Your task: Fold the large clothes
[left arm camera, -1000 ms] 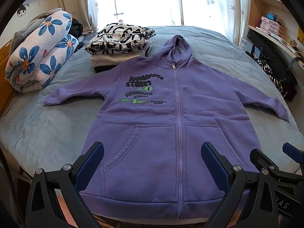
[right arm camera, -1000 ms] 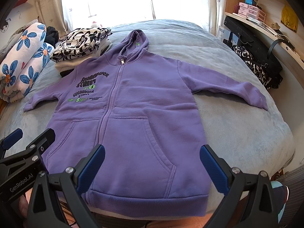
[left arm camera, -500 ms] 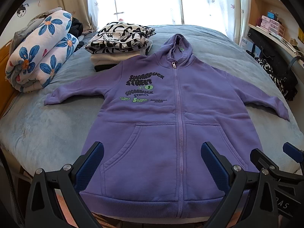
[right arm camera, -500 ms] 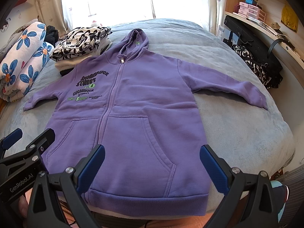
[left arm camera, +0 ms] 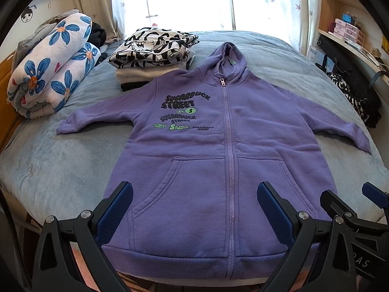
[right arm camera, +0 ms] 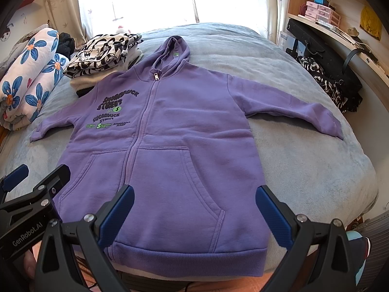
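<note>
While one purple hoodie (left arm camera: 218, 160) is lying flat and zipped on the bed (left arm camera: 56, 168), both sleeves out, the left gripper (left arm camera: 194, 209) and right gripper (right arm camera: 194, 209) are hovering spread wide above its hem. One folded pile (left arm camera: 153, 56) is sitting partly hidden behind its shoulder.

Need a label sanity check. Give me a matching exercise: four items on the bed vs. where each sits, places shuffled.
Items:
1. hoodie
2. floral blanket
3. folded stack
4. left gripper

Places:
A. rolled up at the bed's left edge
B. open above the hem
C. spread flat mid-bed, zipped, sleeves out
D. beside the hood, near the window

Pairs: 1-C, 2-A, 3-D, 4-B
</note>
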Action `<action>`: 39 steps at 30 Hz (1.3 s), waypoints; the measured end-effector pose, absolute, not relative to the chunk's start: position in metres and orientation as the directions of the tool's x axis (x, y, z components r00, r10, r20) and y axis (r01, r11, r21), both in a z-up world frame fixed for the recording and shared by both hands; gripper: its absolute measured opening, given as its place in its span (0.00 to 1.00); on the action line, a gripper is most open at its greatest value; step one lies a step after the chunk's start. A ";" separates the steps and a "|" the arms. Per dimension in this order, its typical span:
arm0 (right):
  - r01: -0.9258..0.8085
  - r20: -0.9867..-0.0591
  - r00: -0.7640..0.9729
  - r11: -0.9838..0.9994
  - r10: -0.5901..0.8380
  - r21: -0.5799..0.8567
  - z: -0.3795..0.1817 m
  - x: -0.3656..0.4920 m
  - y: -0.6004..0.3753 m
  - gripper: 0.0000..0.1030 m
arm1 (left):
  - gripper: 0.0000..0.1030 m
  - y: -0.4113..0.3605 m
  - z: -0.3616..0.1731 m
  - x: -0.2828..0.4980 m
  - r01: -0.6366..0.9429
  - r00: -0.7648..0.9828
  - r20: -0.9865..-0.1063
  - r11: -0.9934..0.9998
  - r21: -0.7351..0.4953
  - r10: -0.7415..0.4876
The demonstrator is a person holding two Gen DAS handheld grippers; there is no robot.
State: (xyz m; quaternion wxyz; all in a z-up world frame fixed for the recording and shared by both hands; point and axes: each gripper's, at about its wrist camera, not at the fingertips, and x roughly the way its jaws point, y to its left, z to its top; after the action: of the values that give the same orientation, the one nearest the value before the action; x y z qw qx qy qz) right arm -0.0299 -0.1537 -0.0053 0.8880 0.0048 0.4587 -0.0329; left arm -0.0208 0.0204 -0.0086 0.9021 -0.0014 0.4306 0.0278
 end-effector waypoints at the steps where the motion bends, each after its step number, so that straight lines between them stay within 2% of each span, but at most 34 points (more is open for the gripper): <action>1: 0.063 -0.814 0.578 0.998 -0.054 -0.022 -0.005 -0.030 -0.154 0.97 | 0.98 0.021 -0.009 -0.021 -0.051 0.628 -0.777 0.998 0.021 0.049; 27: 0.071 -0.815 0.578 0.997 -0.052 -0.013 -0.007 -0.033 -0.157 0.97 | 0.98 0.022 -0.008 -0.030 -0.041 0.622 -0.781 0.998 0.037 0.055; 39: 0.073 -0.787 0.614 0.997 -0.050 -0.006 0.009 -0.012 -0.184 0.97 | 0.98 -0.009 0.009 0.009 -0.004 0.610 -0.792 0.999 0.033 0.028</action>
State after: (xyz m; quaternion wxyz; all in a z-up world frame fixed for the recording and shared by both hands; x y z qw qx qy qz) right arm -0.0124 -0.1841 0.0089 0.8984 0.0133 0.4377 -0.0342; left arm 0.0089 -0.0086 0.0087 0.8971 0.0138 0.4414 0.0090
